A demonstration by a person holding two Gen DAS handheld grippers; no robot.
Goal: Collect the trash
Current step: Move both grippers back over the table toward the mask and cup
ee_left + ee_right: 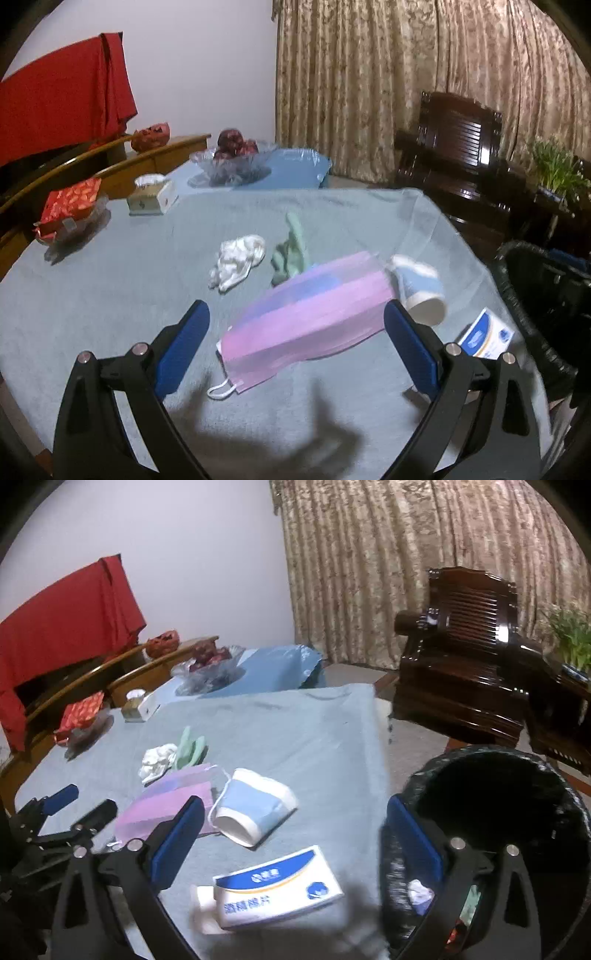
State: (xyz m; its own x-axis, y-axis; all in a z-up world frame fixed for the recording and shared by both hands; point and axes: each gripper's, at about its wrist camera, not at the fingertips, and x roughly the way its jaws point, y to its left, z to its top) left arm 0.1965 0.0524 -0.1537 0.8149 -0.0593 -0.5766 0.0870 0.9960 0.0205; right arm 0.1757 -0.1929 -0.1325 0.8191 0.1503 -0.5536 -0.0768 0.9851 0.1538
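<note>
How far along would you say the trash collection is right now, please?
Barely begun: a few scraps already lie inside the black bin. Nothing is in hand; the left claw is open over the pink mask and the right claw is open and empty. Left on the table: blue mask, white box, crumpled tissue, green scrap.

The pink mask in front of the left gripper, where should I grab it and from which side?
Pinch the pink mask across its pleated body, coming straight down from above. It lies flat on the table cloth, and the open left gripper already straddles it; the thin ear loop would probably slip.
</note>
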